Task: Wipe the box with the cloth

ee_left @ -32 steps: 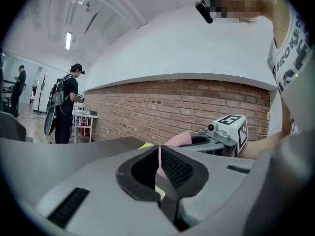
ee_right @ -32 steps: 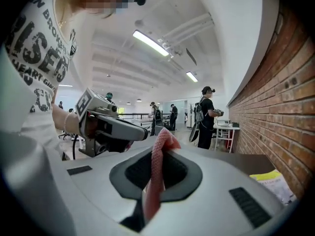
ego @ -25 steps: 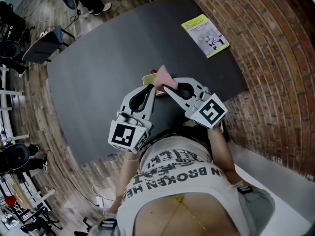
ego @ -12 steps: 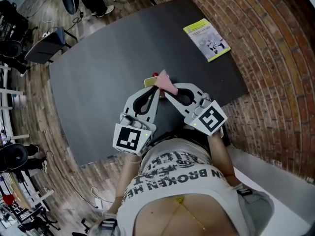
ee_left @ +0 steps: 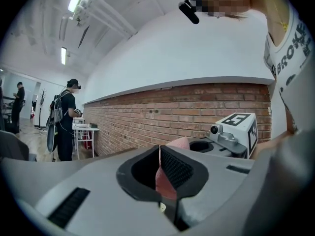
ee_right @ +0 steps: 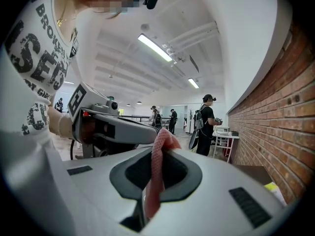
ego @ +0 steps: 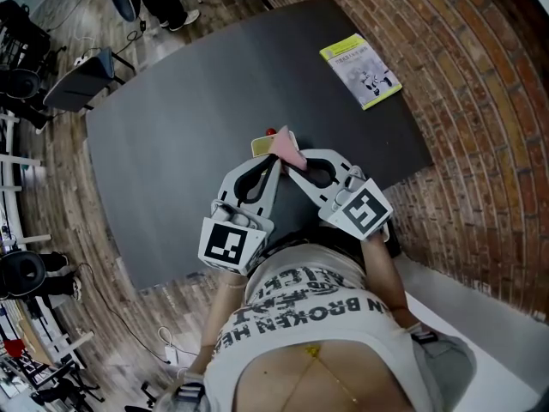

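Note:
Over the dark table (ego: 171, 127), near its front edge, both grippers meet tip to tip on a pink cloth (ego: 288, 147). My left gripper (ego: 274, 160) is shut on the cloth (ee_left: 161, 180), which shows as a thin pink strip between its pads. My right gripper (ego: 289, 162) is shut on the same cloth (ee_right: 156, 167), whose folded end sticks up past its jaws. Just beyond the cloth lies a small yellow box (ego: 262, 144) with a red spot at its far edge; the cloth hides part of it. I cannot tell whether the cloth touches the box.
A yellow-edged booklet (ego: 360, 71) lies at the table's far right corner, beside the brick wall (ego: 480, 101). A dark chair (ego: 73, 80) stands off the far left side. People stand farther back in the room (ee_right: 206, 122).

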A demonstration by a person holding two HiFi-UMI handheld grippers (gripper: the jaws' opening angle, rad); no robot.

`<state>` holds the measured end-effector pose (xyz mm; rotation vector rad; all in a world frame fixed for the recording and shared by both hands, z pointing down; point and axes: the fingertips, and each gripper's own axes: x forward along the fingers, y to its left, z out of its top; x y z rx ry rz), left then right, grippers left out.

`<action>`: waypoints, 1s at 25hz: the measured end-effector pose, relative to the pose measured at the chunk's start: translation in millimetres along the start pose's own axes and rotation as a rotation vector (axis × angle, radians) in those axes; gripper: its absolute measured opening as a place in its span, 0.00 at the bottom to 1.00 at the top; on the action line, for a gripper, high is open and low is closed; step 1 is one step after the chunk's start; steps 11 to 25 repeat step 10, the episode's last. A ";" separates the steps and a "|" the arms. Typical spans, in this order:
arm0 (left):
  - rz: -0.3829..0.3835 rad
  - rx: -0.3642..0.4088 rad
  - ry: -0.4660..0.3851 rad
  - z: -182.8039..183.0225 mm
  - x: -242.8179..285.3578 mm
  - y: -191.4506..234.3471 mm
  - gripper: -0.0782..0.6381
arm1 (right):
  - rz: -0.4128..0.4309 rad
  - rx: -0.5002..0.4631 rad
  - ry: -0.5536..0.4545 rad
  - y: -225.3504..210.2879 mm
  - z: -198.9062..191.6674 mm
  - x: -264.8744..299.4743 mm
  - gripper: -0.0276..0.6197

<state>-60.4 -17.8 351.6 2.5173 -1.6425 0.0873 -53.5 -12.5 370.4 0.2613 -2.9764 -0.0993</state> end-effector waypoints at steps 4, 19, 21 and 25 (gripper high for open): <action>-0.003 -0.007 0.015 -4.5 -0.8 -0.5 0.13 | -0.003 0.007 0.003 -0.5 -1.1 -0.6 0.07; -0.010 -0.012 0.020 -4.4 1.0 -1.4 0.13 | -0.006 0.012 0.009 -2.7 -1.2 -1.9 0.07; -0.010 -0.012 0.020 -4.4 1.0 -1.4 0.13 | -0.006 0.012 0.009 -2.7 -1.2 -1.9 0.07; -0.010 -0.012 0.020 -4.4 1.0 -1.4 0.13 | -0.006 0.012 0.009 -2.7 -1.2 -1.9 0.07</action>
